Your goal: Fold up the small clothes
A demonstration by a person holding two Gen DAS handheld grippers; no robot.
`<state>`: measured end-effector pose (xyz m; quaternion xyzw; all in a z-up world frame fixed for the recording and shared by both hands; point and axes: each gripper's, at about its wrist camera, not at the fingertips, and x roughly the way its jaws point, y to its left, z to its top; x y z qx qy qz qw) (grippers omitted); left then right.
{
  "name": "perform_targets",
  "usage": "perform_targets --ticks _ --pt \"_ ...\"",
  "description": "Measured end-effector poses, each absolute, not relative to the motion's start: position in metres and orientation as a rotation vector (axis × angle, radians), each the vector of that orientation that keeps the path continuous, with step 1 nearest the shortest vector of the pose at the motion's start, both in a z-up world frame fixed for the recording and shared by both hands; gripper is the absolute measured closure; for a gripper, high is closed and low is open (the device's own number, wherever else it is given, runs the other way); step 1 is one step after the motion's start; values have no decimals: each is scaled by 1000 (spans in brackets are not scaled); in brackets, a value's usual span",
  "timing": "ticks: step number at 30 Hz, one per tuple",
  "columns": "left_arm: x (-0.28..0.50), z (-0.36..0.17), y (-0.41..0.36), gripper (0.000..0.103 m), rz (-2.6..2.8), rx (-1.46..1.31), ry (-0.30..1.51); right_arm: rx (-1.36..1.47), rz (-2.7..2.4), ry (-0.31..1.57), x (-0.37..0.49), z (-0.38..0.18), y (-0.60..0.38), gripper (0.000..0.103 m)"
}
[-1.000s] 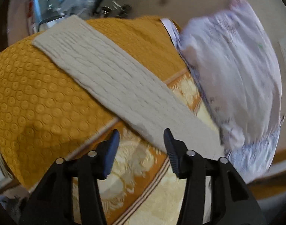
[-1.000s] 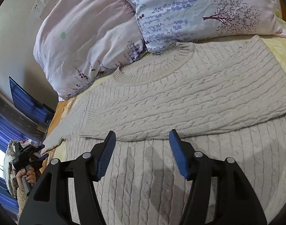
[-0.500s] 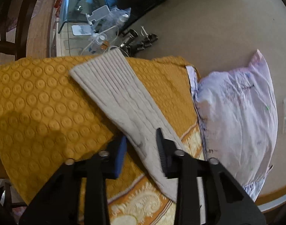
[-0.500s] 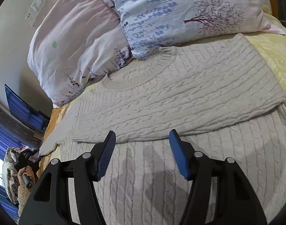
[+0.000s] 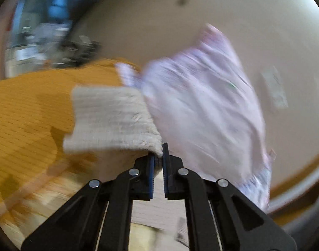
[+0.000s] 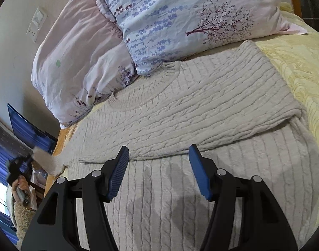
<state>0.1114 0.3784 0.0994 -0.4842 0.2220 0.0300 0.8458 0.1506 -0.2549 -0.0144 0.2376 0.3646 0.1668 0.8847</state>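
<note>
A beige cable-knit sweater [image 6: 180, 113] lies flat on the bed, its right sleeve folded across the chest. My left gripper [image 5: 158, 163] is shut on the sweater's left sleeve [image 5: 111, 121] and holds the cuff end lifted off the orange bedspread [image 5: 27, 108]; this view is blurred. In the right wrist view the left gripper [image 6: 19, 165] shows at the far left with the lifted sleeve [image 6: 46, 159]. My right gripper [image 6: 157, 167] is open and empty, low over the sweater's lower body.
Two pillows, one pink [image 6: 75, 58] and one with blue floral print [image 6: 180, 18], rest against the wall beyond the sweater's collar. The pink pillow [image 5: 201, 113] is right of the left gripper. A cluttered side table [image 5: 44, 41] stands past the bed's edge.
My left gripper has closed on the left sleeve and lifted it off the bedspread, swinging toward the pillow. The right gripper has barely moved and stays open.
</note>
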Motion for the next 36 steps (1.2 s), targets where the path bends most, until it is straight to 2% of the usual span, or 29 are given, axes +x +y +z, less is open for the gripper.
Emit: perform_targets --ticks 4,9,13,21,22,23,24,25,27,29,33,36 --pt "150 124 295 97 -159 -965 512 501 344 744 146 -14 -263 42" --pt "190 122 184 97 -392 -914 616 511 322 738 141 -17 -275 42" --pt "211 90 100 97 -509 -909 759 520 301 737 137 -19 -287 42" --pt "227 26 14 95 -582 -875 999 504 285 750 139 -20 -294 41" --pt "227 23 10 94 -585 -854 1020 499 284 750 140 -19 -293 41" --pt "226 21 5 86 -598 -832 1041 494 285 749 140 -18 -292 41" --pt "227 21 3 75 -603 -817 1056 490 288 747 141 -17 -290 41" --pt "226 23 2 71 -622 -802 1070 484 290 746 142 -15 -288 41" --pt "219 29 6 51 -660 -780 1075 472 297 744 143 -12 -284 41" --pt "205 41 23 43 -689 -737 1050 451 308 738 144 -6 -278 41" --pt "186 66 79 43 -582 -606 964 349 357 715 146 11 -256 42" --pt "177 80 120 44 -374 -391 894 235 409 690 151 25 -226 42"
